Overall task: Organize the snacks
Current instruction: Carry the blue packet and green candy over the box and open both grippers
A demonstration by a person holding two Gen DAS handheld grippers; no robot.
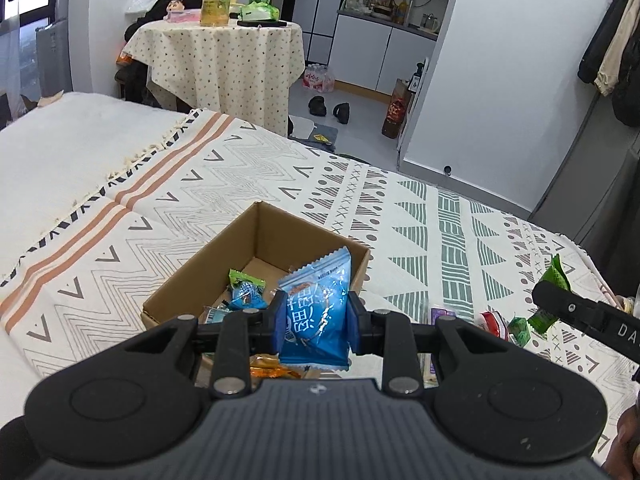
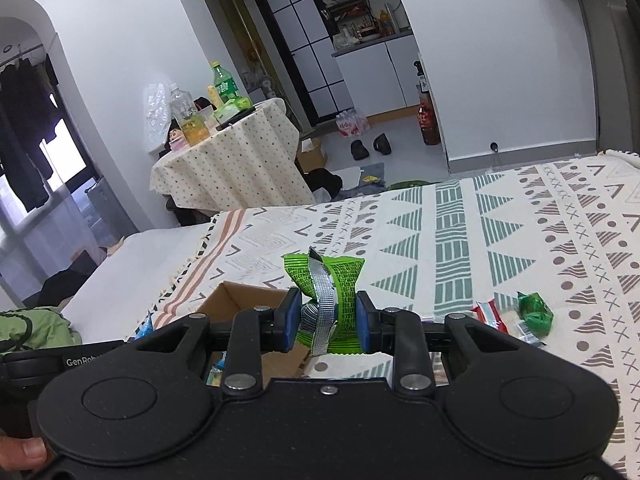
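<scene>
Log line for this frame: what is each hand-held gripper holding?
left hand-held gripper: blue snack packet over cardboard box | right hand-held gripper: green snack packet

Even daylight is admitted through the window (image 2: 60, 152) at nine o'clock, slightly overexposed; straight lines are bowed toward the edges

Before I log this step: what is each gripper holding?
Left gripper: closed on the blue snack packet.
Right gripper: closed on the green snack packet.

Blue packet (image 1: 316, 312) upright over open box (image 1: 320, 240); green packet (image 2: 332, 292) aloft.
</scene>
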